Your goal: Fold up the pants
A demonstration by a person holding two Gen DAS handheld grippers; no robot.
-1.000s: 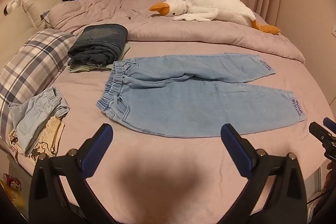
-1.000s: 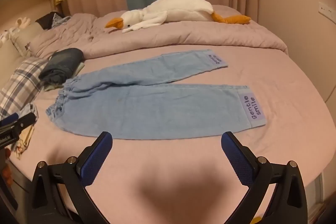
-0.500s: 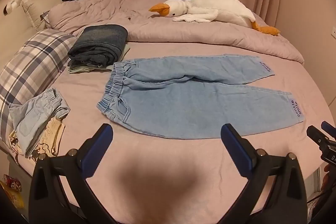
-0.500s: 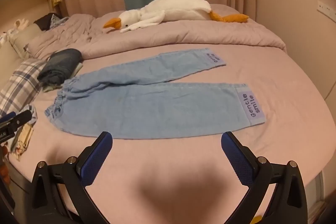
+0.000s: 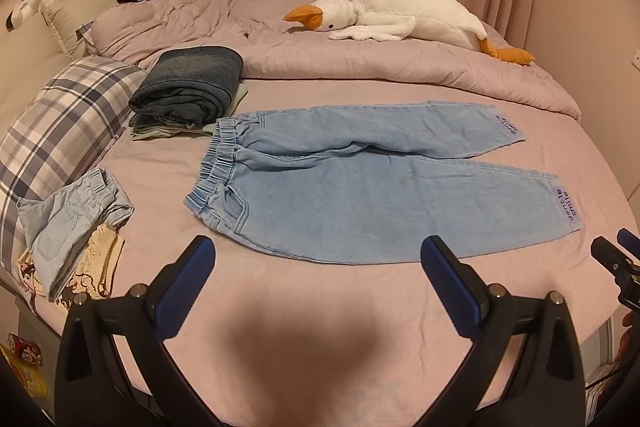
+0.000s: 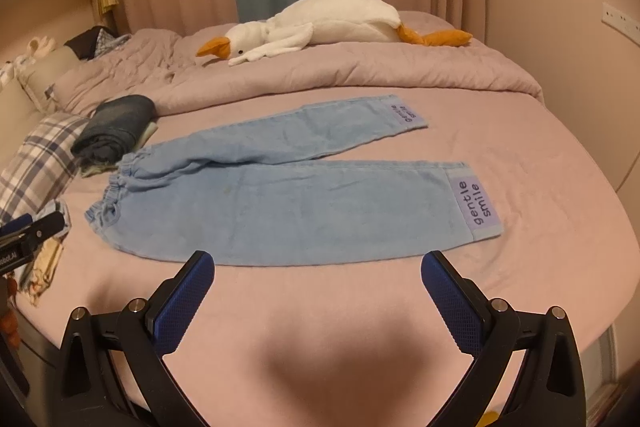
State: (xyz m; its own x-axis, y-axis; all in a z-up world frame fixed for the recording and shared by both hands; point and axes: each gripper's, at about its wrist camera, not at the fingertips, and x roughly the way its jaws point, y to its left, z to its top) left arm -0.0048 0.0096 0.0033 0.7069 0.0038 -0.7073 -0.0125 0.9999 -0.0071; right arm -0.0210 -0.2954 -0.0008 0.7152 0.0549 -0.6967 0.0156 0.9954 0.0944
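Light blue denim pants [image 5: 360, 195] lie flat on the pink bed, waistband to the left, legs spread to the right, each cuff with a lilac label. They also show in the right wrist view [image 6: 288, 203]. My left gripper [image 5: 316, 259] is open and empty, just short of the pants' near edge by the waist end. My right gripper [image 6: 316, 271] is open and empty, just short of the near leg's edge. The right gripper's tip shows at the left view's right edge [image 5: 616, 259]; the left gripper's tip shows in the right wrist view [image 6: 32, 231].
A folded dark jeans stack [image 5: 188, 87] lies behind the waistband. Small folded clothes [image 5: 72, 227] sit at the left bed edge by a plaid pillow [image 5: 60, 123]. A plush goose [image 5: 404, 15] lies on the bunched duvet [image 5: 400, 67] at the back.
Both grippers have crept slightly forward toward the pants. The pants have not moved and both grippers stay open.
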